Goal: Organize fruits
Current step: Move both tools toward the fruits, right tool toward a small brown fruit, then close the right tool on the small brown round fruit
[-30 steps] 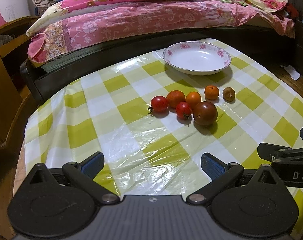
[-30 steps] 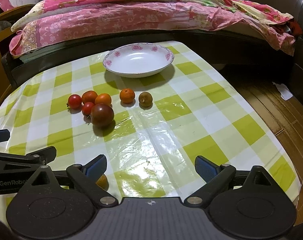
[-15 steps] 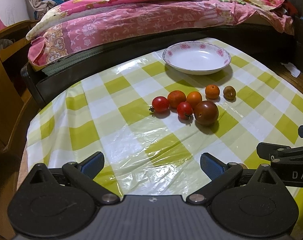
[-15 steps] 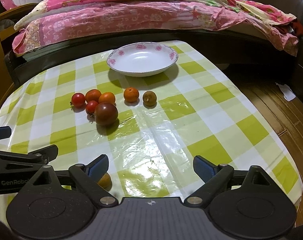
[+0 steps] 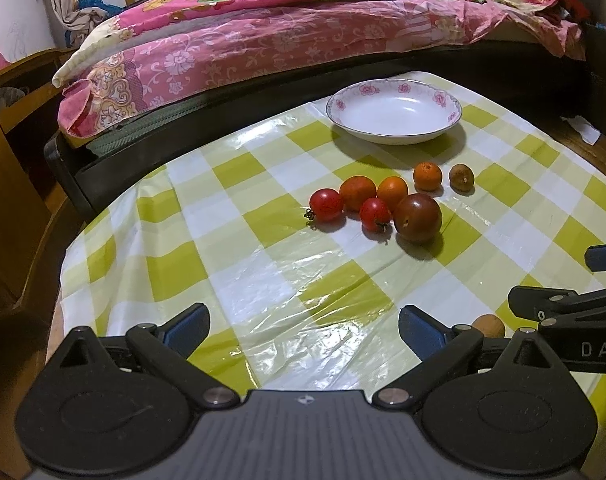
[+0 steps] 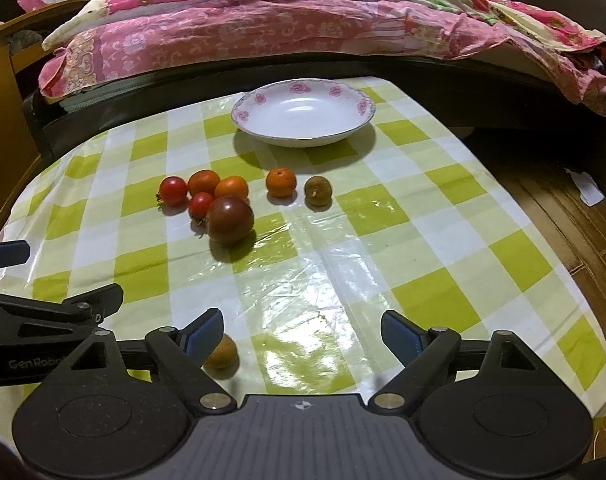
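A table covered with a green-and-white checked cloth stands against a bed with a pink flowered quilt. Near the table's far edge sits a white bowl with pink flowers on its rim, with nothing in it. Toward the middle of the tabletop lies a tight cluster of fruit: two small red tomatoes, two orange ones and a big dark tomato, all touching or nearly so. Just to their right, apart from the cluster, lie a small orange and a brownish fruit. One more small brownish-orange fruit lies near the table's near edge, just beside the right gripper's left finger. The left gripper hovers over the near edge with its jaws wide and nothing between them. The right gripper is beside it, jaws wide but closing, with only bare cloth between them.
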A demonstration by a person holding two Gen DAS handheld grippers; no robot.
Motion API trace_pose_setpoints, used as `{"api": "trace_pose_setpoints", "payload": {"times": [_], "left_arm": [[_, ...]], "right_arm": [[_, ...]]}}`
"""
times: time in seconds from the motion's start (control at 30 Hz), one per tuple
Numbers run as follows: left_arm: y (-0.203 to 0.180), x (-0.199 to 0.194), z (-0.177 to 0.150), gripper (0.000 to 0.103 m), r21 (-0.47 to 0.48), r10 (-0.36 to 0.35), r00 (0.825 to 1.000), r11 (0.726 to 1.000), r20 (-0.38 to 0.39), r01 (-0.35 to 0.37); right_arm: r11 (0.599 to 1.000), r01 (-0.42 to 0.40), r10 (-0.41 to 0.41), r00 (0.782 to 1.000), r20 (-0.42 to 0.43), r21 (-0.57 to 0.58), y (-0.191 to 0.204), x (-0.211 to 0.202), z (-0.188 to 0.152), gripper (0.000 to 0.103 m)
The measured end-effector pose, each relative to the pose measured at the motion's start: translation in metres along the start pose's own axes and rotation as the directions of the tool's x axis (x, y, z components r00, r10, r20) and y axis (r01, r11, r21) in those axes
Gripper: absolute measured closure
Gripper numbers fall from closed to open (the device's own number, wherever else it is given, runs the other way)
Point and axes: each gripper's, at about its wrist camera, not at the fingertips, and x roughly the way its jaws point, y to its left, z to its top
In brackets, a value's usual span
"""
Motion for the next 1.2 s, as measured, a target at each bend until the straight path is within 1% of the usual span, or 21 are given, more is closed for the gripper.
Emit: {"api": "trace_pose_setpoints", "payload": {"times": [0.23, 0.33, 0.6, 0.73, 0.8, 0.87, 0.9, 1.0, 1.07, 1.13, 1.2], "left_arm": [[0.003, -0.001, -0.005, 0.000, 0.025, 0.001, 1.000, 1.000, -0.006, -0.001], [0.006, 0.000, -0.006, 0.000, 0.021, -0.009, 1.000, 1.000, -0.013, 0.010], [0.009, 0.002, -0.007, 0.000, 0.023, -0.034, 0.999, 0.999, -0.018, 0.035], [0.008, 0.004, -0.007, 0.000, 0.031, -0.038, 0.999, 0.999, -0.019, 0.039], [0.008, 0.005, -0.006, 0.000, 0.031, -0.043, 0.999, 0.999, -0.022, 0.044], [0.007, 0.006, -0.005, 0.000, 0.036, -0.044, 0.999, 0.998, -0.023, 0.045], [0.006, 0.007, -0.004, 0.000, 0.042, -0.042, 0.999, 0.998, -0.021, 0.043], [0.004, 0.008, 0.001, 0.000, 0.054, -0.048, 0.999, 0.997, -0.012, 0.049], [0.001, 0.009, 0.005, 0.003, 0.063, -0.062, 0.998, 0.996, -0.006, 0.062], [-0.003, 0.010, 0.013, 0.007, 0.065, -0.085, 0.996, 0.994, -0.008, 0.085], [-0.007, 0.011, 0.022, 0.008, 0.059, -0.114, 0.993, 0.992, -0.013, 0.115]], "right_arm": [[0.998, -0.060, 0.060, 0.998, -0.028, -0.024, 0.005, 0.004, -0.002, 0.031], [0.996, -0.072, 0.070, 0.997, -0.041, -0.046, 0.008, 0.007, -0.003, 0.032], [0.986, -0.136, 0.126, 0.987, -0.100, -0.094, 0.019, 0.017, -0.009, 0.046], [0.981, -0.157, 0.142, 0.981, -0.131, -0.111, 0.024, 0.025, -0.011, 0.059], [0.979, -0.157, 0.142, 0.983, -0.118, -0.131, 0.027, 0.025, -0.011, 0.064], [0.976, -0.171, 0.155, 0.981, -0.121, -0.136, 0.027, 0.025, -0.010, 0.078], [0.975, -0.180, 0.163, 0.979, -0.126, -0.133, 0.027, 0.026, -0.010, 0.082], [0.974, -0.178, 0.162, 0.979, -0.125, -0.138, 0.025, 0.024, -0.008, 0.082], [0.976, -0.180, 0.165, 0.979, -0.119, -0.124, 0.021, 0.023, -0.005, 0.082], [0.978, -0.177, 0.165, 0.980, -0.114, -0.108, 0.014, 0.020, 0.001, 0.082], [0.982, -0.167, 0.157, 0.982, -0.104, -0.092, 0.006, 0.017, 0.009, 0.082]]}}
